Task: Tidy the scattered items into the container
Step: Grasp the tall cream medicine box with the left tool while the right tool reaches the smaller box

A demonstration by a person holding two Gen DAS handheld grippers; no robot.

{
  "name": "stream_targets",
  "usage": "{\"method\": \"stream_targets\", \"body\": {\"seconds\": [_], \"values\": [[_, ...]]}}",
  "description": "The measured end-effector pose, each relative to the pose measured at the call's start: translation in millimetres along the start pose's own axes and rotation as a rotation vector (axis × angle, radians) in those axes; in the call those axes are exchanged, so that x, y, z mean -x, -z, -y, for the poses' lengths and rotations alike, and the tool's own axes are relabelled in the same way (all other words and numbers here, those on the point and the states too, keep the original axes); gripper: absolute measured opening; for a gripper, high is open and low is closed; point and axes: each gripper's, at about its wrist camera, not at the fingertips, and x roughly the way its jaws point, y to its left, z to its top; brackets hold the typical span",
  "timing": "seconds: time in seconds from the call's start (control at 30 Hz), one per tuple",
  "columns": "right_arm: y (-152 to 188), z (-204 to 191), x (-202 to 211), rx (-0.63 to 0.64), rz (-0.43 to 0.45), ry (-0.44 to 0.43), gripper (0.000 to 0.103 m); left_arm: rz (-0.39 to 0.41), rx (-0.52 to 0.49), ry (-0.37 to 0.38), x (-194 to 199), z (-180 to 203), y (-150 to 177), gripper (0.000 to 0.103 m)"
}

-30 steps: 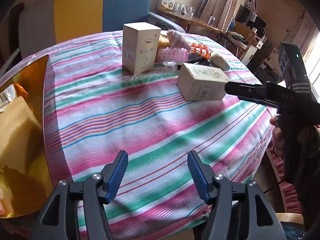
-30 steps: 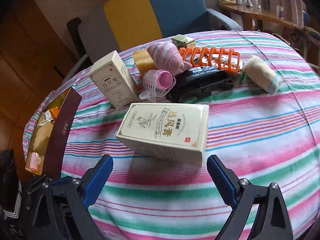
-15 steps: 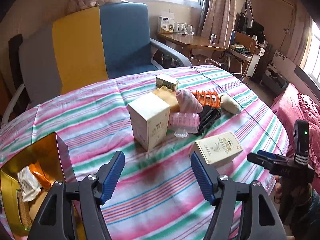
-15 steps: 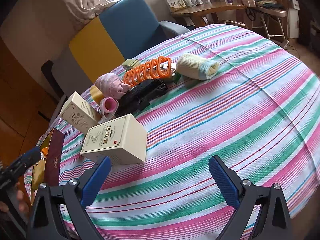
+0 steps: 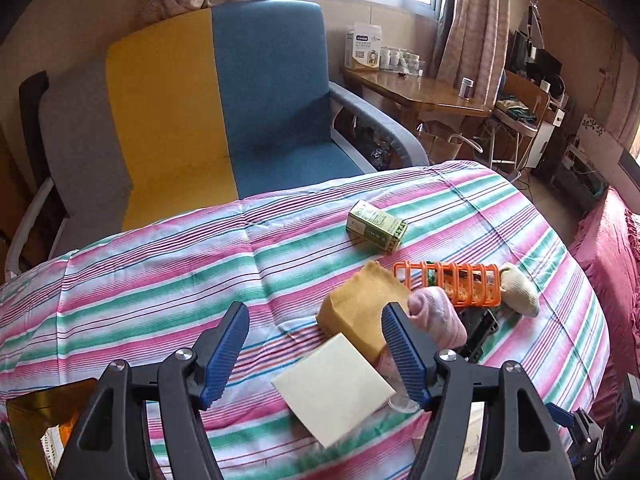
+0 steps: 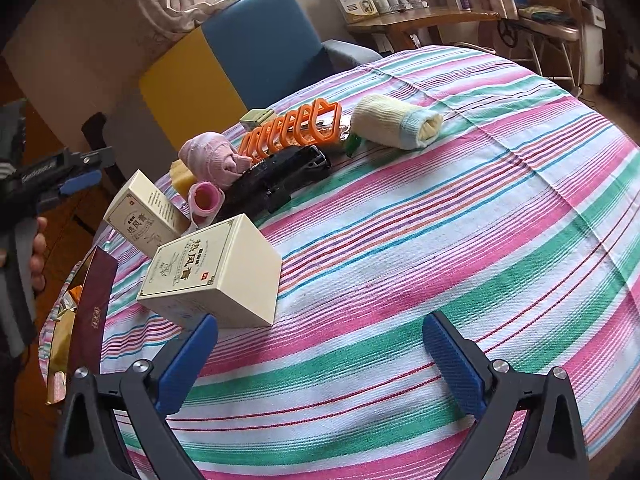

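Left wrist view first: left gripper [image 5: 314, 354] hangs spread wide and holding nothing above the near part of the striped tablecloth [image 5: 160, 280]; between its fingers shows the pale top of an upright box [image 5: 334, 390], with a yellow sponge [image 5: 362, 306] just beyond it, a pink sock [image 5: 438, 314] to the right, an orange rack [image 5: 448, 282] and a cream sock [image 5: 518, 288] farther right, and a green box [image 5: 376, 226] lying alone at the far side; the gold-lined container [image 5: 40, 412] peeks in at the near left corner.

Right wrist view: right gripper [image 6: 320, 360] is likewise spread and empty, low over the cloth; a large cream box [image 6: 212, 276] sits just beyond its left finger, a second cream box [image 6: 140, 216] behind that, then a pink curler [image 6: 204, 200], a black stapler [image 6: 280, 178] and the rack [image 6: 296, 128]; the container [image 6: 92, 312] lies at the left edge of the table, already holding a few things.

Risk, as I judge it: the items crowd together, so closing on one box could shove or topple its neighbours; the container sits close to the table edge, so a careless drop might tip it off.
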Motion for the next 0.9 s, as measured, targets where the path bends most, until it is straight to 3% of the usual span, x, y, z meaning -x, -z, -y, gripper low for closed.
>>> {"method": "stream_targets", "body": {"seconds": [0.23,0.4,0.53,0.9], "values": [[3.3,-2.3,-1.3,0.022,0.021,0.014,0.103,-0.059,-0.058,-0.014,-10.7,7.1,23.5,0.070],[3.1,-2.5,-1.4,0.023,0.021,0.013,0.103,-0.061,-0.053,0.043,5.0,11.1,53.3,0.072],[4.7,-4.5,-1.7,0.038,0.020,0.023,0.103,-0.078,-0.077,0.035,15.5,17.0,79.1,0.072],[11.3,-13.5,-3.8,0.098,0.024,0.073,0.103,-0.140,-0.008,0.060,42.9,11.5,152.9,0.070]]}}
